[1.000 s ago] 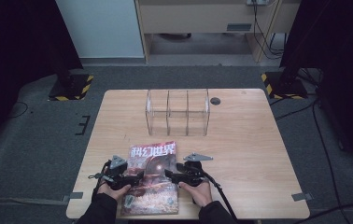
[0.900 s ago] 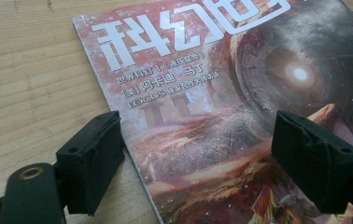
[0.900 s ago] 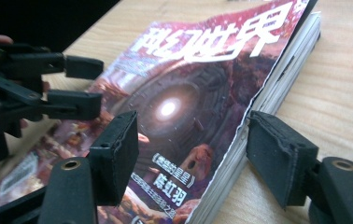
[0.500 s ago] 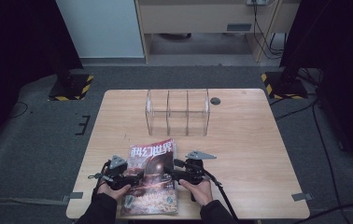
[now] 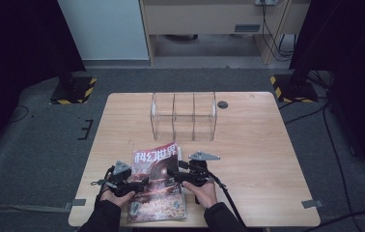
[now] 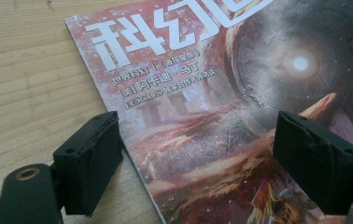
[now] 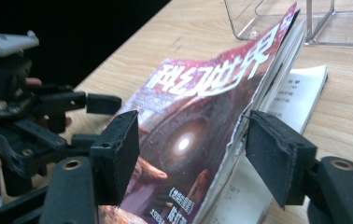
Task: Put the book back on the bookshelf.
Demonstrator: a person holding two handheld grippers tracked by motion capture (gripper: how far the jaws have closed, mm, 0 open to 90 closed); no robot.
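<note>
Even overhead light on the pale wooden surface (image 5: 258, 145), darkness at both sides

The high view is soft and low in detail, its corners falling to black. In the gripper views the near black tool pads (image 7: 118, 154) blur, and the glossy red magazine cover (image 6: 240, 116) shows faint sheen.

The magazine (image 5: 157, 186) is covered in dark red and brown, with large white characters at its head and a pale glowing disc (image 6: 300, 63) set in grey rings; its inner pages are white. The table (image 5: 262, 154) is of light wood grain. The organiser (image 5: 184, 116) is clear. Black jaws are seen on both grippers.
</note>
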